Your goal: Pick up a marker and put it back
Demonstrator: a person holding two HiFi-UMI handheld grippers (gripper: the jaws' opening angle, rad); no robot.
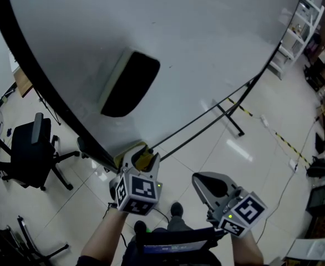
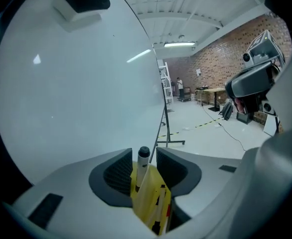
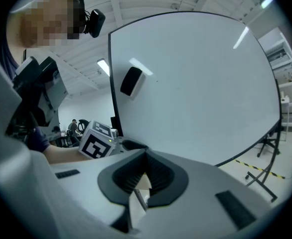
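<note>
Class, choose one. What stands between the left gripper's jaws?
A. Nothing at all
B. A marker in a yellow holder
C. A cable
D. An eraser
B: the left gripper view shows a marker standing upright in a yellow holder, with the jaws apart on either side of it.

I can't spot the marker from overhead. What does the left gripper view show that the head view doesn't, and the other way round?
Only the left gripper view: a white marker with a black cap standing in the yellow holder between the open jaws of the left gripper, plus a red brick wall. Only the head view: a black office chair and the person's left forearm. Both: the large white whiteboard, the black eraser stuck on it, that holder and the grey right gripper.
</note>
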